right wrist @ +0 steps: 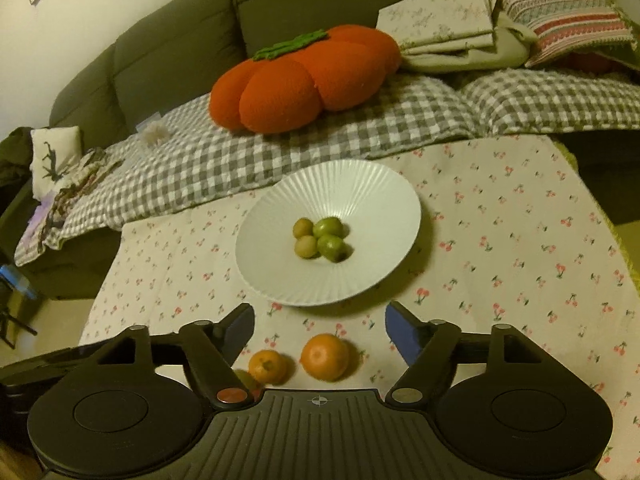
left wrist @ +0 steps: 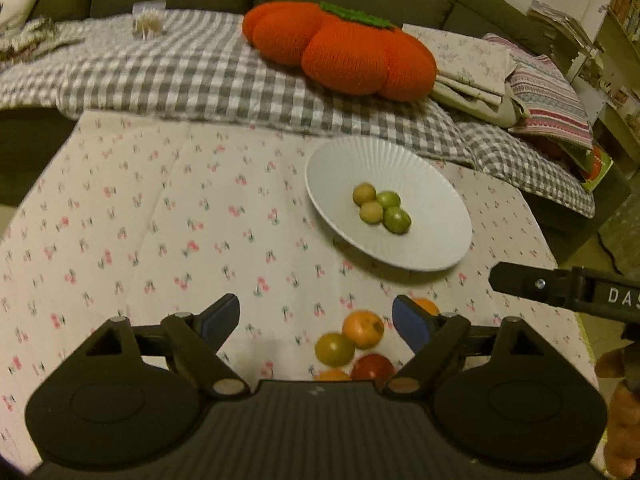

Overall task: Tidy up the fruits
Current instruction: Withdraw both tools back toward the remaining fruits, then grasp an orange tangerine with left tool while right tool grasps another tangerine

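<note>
A white ribbed plate (left wrist: 432,240) (right wrist: 360,196) on the cherry-print cloth holds several small green and yellowish fruits (left wrist: 382,208) (right wrist: 320,238). Near the front lie loose fruits: an orange one (left wrist: 363,329), a green one (left wrist: 334,349), a red one (left wrist: 373,367). In the right wrist view two oranges (right wrist: 325,357) (right wrist: 268,366) lie between the fingers. My left gripper (left wrist: 316,320) is open and empty above the loose fruits. My right gripper (right wrist: 320,328) is open and empty; its finger (left wrist: 520,282) shows at the right of the left wrist view.
Behind the table a sofa carries a grey checked blanket (left wrist: 200,76) (right wrist: 280,148), an orange pumpkin cushion (left wrist: 340,48) (right wrist: 304,84) and folded textiles (left wrist: 480,72) (right wrist: 448,28). The table edge (left wrist: 552,256) drops off at the right.
</note>
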